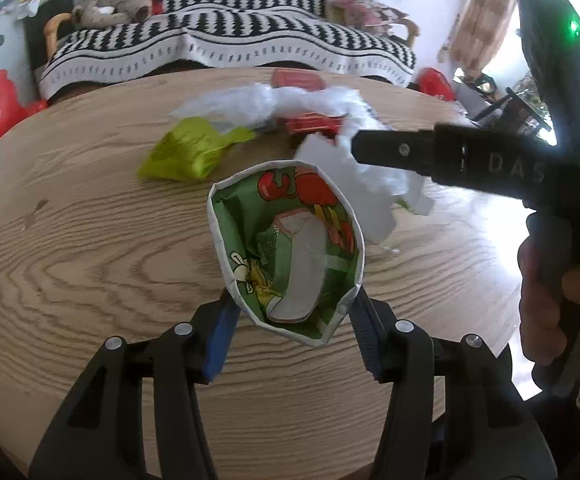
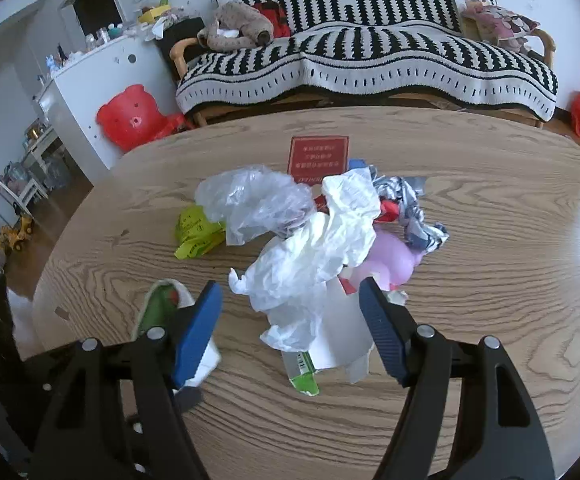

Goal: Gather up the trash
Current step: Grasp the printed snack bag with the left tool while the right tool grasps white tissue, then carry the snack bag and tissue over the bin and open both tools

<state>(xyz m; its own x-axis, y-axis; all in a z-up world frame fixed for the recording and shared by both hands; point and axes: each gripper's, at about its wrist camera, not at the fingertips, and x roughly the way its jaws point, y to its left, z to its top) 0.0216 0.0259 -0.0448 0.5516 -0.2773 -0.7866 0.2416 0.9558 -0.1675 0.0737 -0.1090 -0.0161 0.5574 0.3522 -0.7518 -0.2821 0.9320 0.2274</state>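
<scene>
My left gripper [image 1: 291,320] is shut on a green and white cartoon-printed paper box [image 1: 286,248], open at the top, with a white wrapper inside. The box also shows in the right wrist view [image 2: 162,308]. My right gripper [image 2: 290,324] is open above crumpled white paper and plastic [image 2: 313,264] on the wooden table [image 2: 489,280]. The trash pile holds a clear plastic bag [image 2: 254,200], a yellow-green wrapper [image 2: 196,232], a pink piece [image 2: 393,260] and a striped wrapper [image 2: 417,216]. In the left wrist view the right gripper's body [image 1: 449,156] reaches in from the right.
A red card [image 2: 317,158] lies behind the pile. A sofa with a black and white striped blanket [image 2: 369,64] stands past the table's far edge. A red stool [image 2: 134,116] and a white cabinet [image 2: 90,80] are at the left.
</scene>
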